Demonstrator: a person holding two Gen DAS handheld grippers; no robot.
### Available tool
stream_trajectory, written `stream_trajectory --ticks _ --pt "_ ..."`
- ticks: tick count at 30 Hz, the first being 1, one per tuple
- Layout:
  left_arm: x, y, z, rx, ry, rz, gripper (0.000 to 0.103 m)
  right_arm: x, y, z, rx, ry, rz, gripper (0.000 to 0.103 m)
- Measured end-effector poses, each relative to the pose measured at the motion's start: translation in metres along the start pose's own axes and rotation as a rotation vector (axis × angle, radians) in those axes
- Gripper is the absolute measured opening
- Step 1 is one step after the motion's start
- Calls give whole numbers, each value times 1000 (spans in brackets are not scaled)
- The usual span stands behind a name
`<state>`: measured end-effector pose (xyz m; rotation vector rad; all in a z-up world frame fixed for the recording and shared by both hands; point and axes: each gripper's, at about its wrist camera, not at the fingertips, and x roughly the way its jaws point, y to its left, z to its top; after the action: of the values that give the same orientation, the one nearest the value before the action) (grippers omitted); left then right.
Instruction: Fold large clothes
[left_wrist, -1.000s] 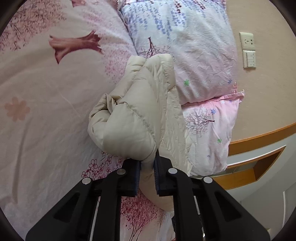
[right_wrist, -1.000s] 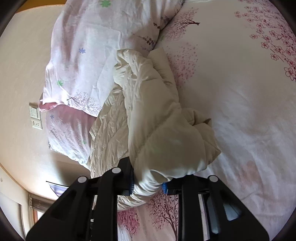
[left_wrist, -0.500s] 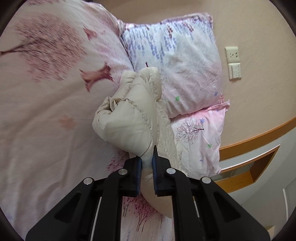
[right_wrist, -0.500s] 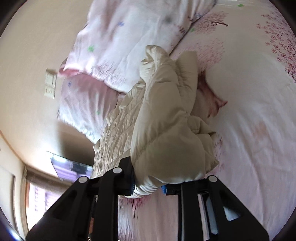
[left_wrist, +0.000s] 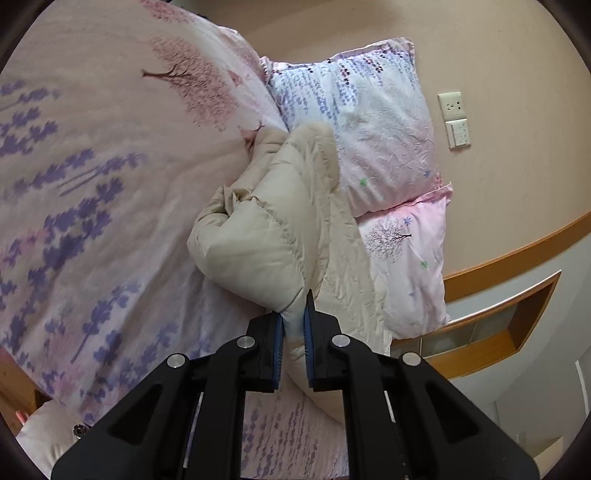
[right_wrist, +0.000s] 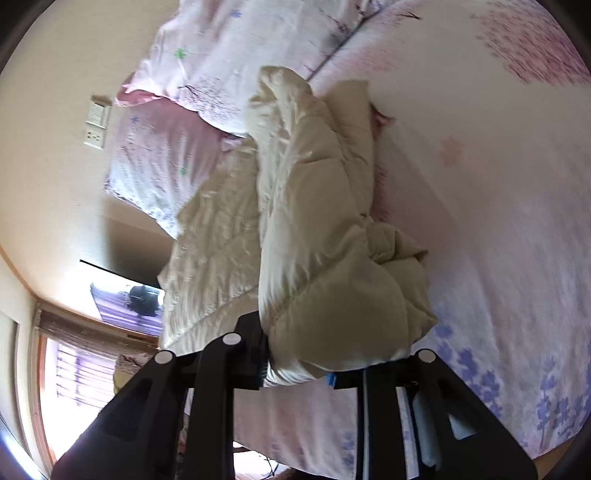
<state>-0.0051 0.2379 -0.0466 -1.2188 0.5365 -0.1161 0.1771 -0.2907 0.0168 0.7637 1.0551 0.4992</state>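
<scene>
1. We hold the cream puffer jacket with both tools: the left gripper has its jaws closed on a thin pinch of the padded edge, and the right gripper has its jaws clamped on a much thicker bundle of the same garment
2. The jacket hangs bunched from both grips over the floral bed, its far end trailing toward the pillows at about 1 o'clock in the left wrist view
3. We judge the left hold as the weak one: only a narrow bit of slick fabric sits between the pads, so a tug or the jacket's own weight could pull it free
4. The puffy filling may spring back and undo any fold we lay, and the loose quilted lining at 9 o'clock in the right wrist view could drag under and crease unevenly
5. The trailing end could also catch against the pillows and skew the fold
6. We cannot tell which parts are sleeves, hem or collar; the bundle hides the right tool's fingertips, and the frames are blurred toward the edges
</scene>
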Motion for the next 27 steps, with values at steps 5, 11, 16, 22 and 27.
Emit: stream_trajectory --ticks 5,11,16,22,27 --pt "3 5 2 -22 14 9 11 -14 1 -8 -51 -68 -101 56" --pt "3 0 0 28 6 39 44 -44 32 -8 -197 -325 -363 62" --pt "3 -9 0 80 -13 68 54 -21 104 -17 -480 -398 -409 62" --pt "11 -16 4 104 -14 112 59 62 171 -25 -679 -217 -312 52" --pt "15 -15 7 86 -31 132 59 113 195 -34 -763 -141 -343 50"
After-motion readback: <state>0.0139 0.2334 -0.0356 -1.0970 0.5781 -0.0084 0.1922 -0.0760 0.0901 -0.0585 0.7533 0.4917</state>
